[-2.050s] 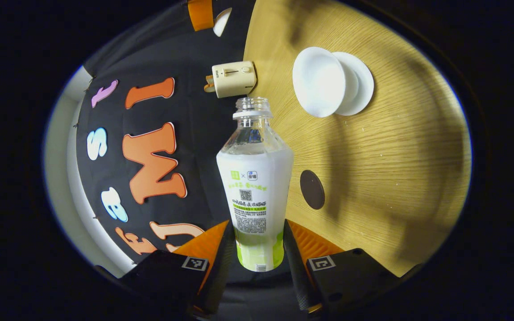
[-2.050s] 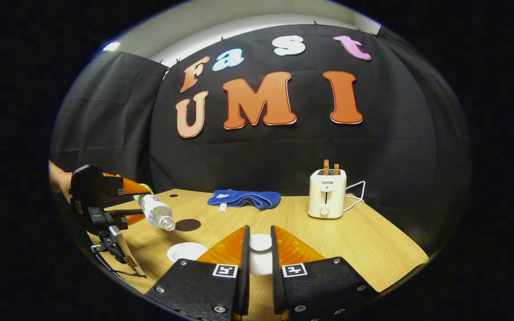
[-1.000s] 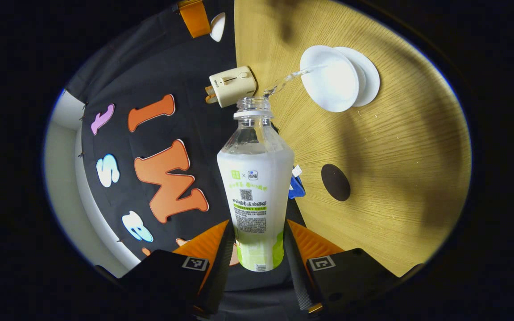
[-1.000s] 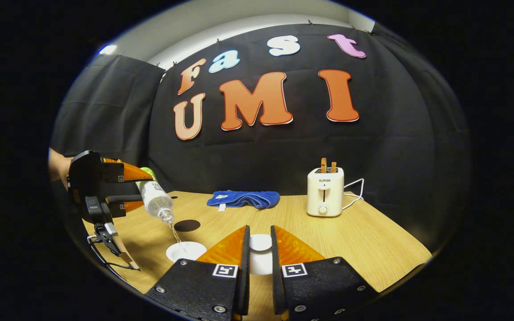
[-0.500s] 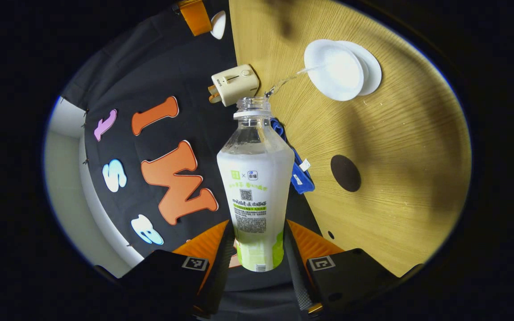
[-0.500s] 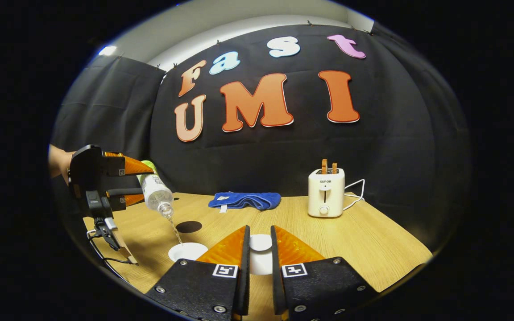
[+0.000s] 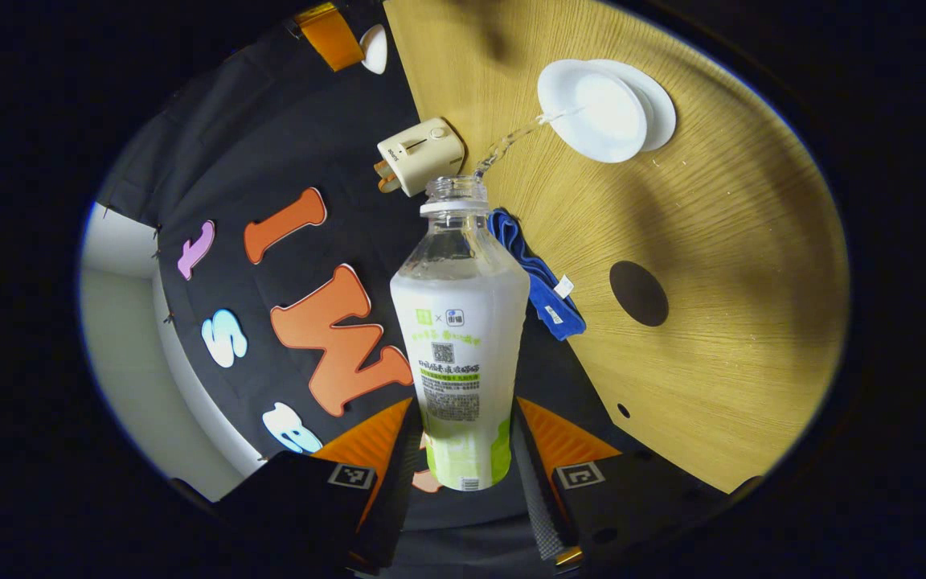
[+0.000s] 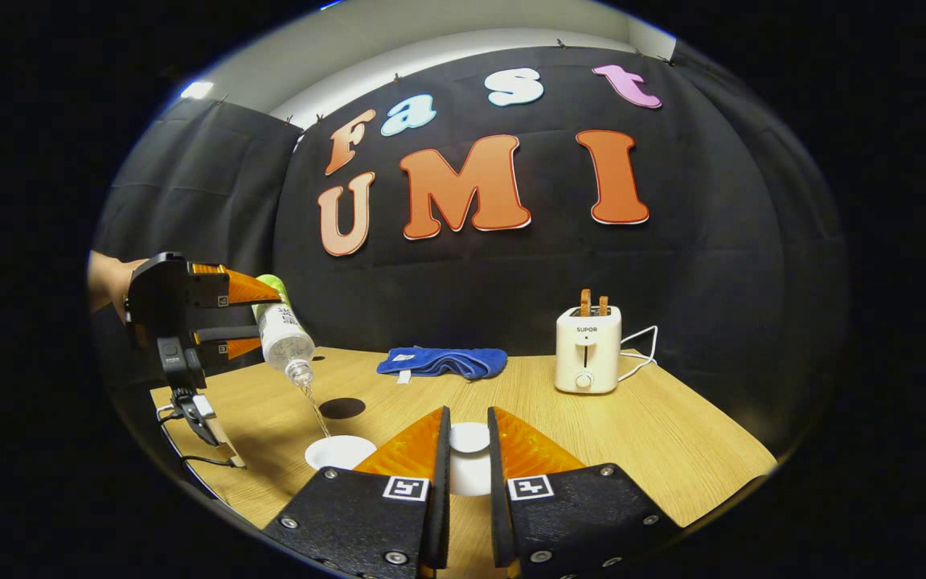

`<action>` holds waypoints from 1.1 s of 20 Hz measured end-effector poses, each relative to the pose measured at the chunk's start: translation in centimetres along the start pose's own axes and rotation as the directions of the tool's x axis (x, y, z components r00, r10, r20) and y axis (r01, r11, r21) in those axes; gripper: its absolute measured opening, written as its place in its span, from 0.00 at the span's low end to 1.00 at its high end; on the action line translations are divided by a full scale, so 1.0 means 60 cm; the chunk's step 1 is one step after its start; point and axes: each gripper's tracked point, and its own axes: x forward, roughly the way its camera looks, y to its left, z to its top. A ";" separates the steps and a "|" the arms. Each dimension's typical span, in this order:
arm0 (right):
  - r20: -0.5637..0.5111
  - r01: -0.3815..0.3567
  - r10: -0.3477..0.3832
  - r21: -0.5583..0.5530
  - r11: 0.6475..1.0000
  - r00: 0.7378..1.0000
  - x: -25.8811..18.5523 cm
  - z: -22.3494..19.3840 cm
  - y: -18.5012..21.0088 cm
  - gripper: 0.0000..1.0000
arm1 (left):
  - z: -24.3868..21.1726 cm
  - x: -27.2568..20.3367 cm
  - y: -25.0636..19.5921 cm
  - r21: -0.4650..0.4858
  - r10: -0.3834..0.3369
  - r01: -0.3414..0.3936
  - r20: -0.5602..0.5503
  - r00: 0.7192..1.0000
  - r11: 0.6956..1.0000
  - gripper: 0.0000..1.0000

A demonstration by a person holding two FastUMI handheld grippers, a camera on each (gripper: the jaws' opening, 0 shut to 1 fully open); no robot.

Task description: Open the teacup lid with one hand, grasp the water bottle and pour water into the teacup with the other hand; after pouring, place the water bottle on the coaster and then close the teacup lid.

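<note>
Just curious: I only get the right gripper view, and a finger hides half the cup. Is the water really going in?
Observer: Yes. In the left gripper view the stream from the bottle lands inside the cup, close to its near rim.
Visitor: Does the cup stand on anything?
Observer: A saucer shows beneath it.
Visitor: Where is the bottle gripped?
Observer: The left gripper clamps it near the base, from both sides.
</note>
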 end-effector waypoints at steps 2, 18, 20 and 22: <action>-0.001 0.001 -0.001 -0.002 1.000 1.000 -0.002 -0.001 -0.002 0.22 | 0.006 0.001 -0.001 0.019 0.005 -0.006 0.004 1.000 1.000 0.66; -0.016 0.003 -0.003 -0.016 1.000 1.000 -0.012 -0.010 0.000 0.22 | 0.079 0.003 -0.031 0.078 0.006 -0.013 0.086 0.996 0.997 0.65; -0.016 0.000 -0.001 -0.016 1.000 1.000 -0.010 -0.010 0.004 0.22 | 0.080 0.002 -0.035 0.043 0.000 -0.004 0.088 0.996 0.999 0.65; -0.013 -0.009 0.008 -0.015 1.000 1.000 -0.010 -0.007 0.010 0.22 | 0.074 0.003 -0.048 -0.034 -0.032 0.035 0.089 0.996 0.999 0.65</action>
